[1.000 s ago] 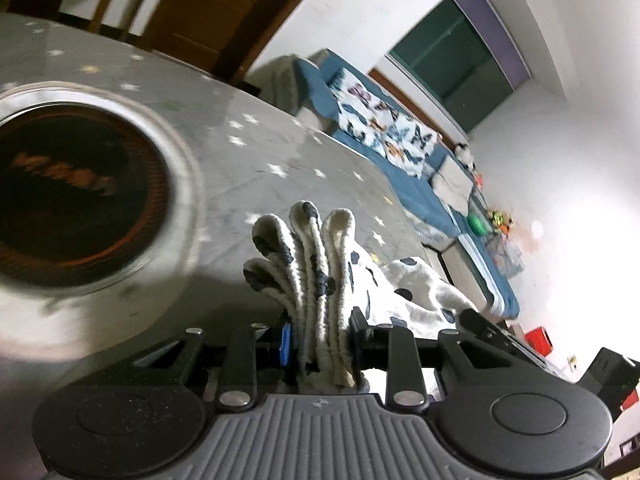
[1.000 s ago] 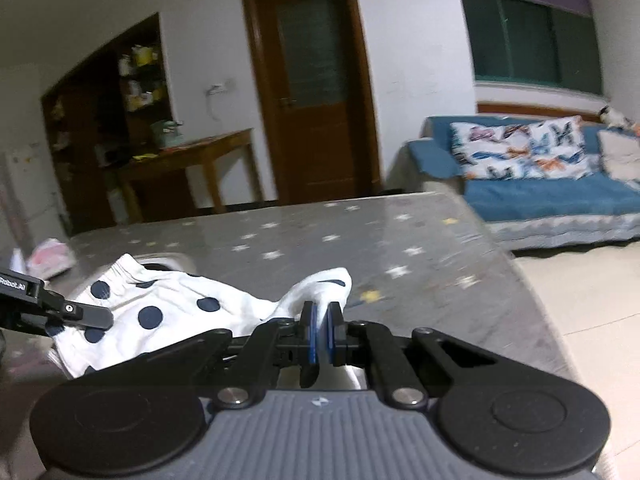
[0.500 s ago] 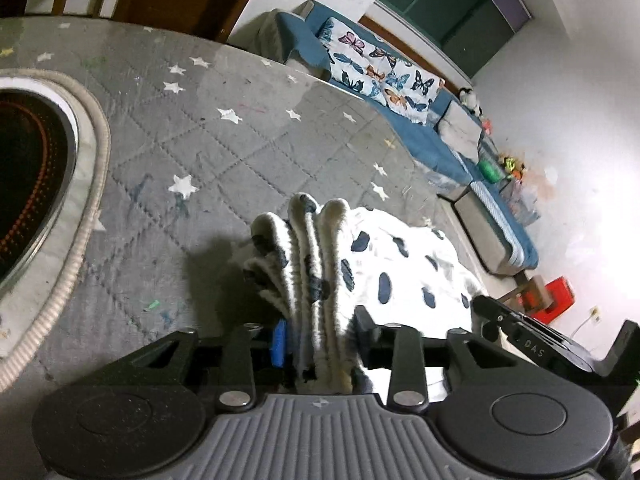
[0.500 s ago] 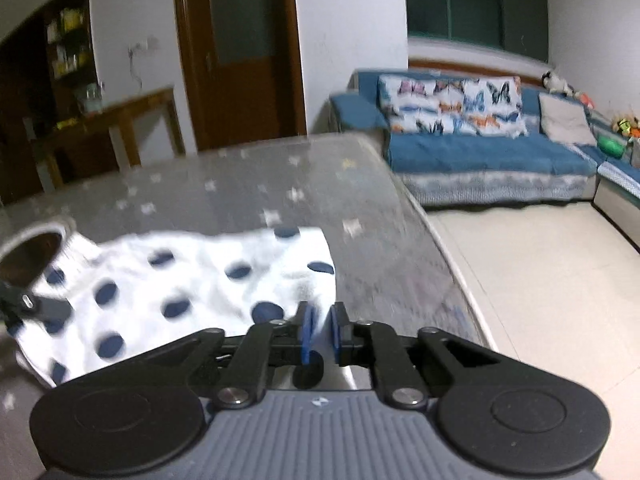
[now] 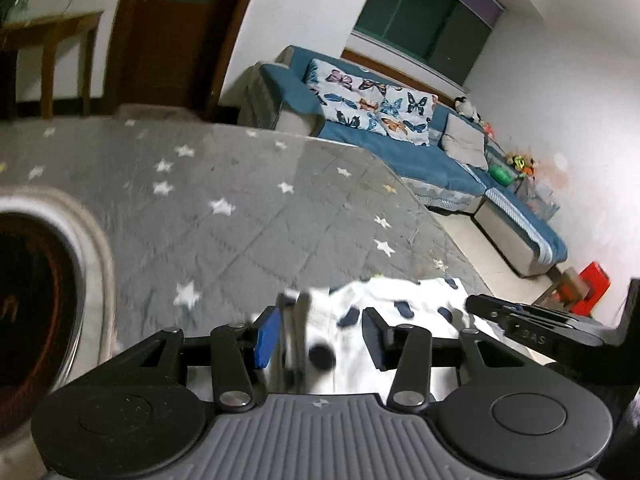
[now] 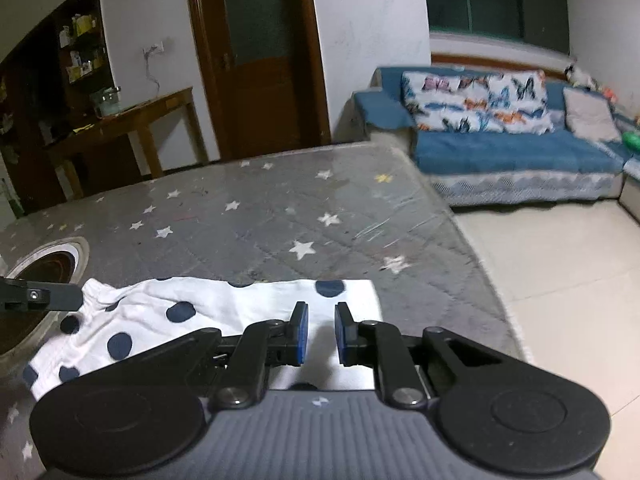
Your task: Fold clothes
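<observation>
A white garment with dark blue dots (image 6: 208, 308) lies spread on the grey star-patterned table (image 6: 280, 232). My right gripper (image 6: 322, 334) hovers low over its right end. The jaws are opening, a narrow gap shows between the blue pads, and neither pad presses on the cloth. In the left wrist view the garment (image 5: 400, 320) runs under my left gripper (image 5: 320, 336). Those jaws are opening too, and a bunched edge stands loose between the pads, untouched. Each view shows the other gripper: the right gripper (image 5: 520, 320) and a finger of the left one (image 6: 36, 298).
A round recessed burner with a pale rim (image 5: 36, 320) is set into the table left of the garment. The table's right edge (image 6: 480, 280) drops to a tiled floor. Beyond stand a blue sofa (image 6: 500, 152), a wooden side table (image 6: 132, 120) and a brown door.
Both grippers' jaws have parted and let go of the cloth. The garment, bunched and lifted a second ago, now lies spread on the table. The left gripper has rolled and drawn back.
</observation>
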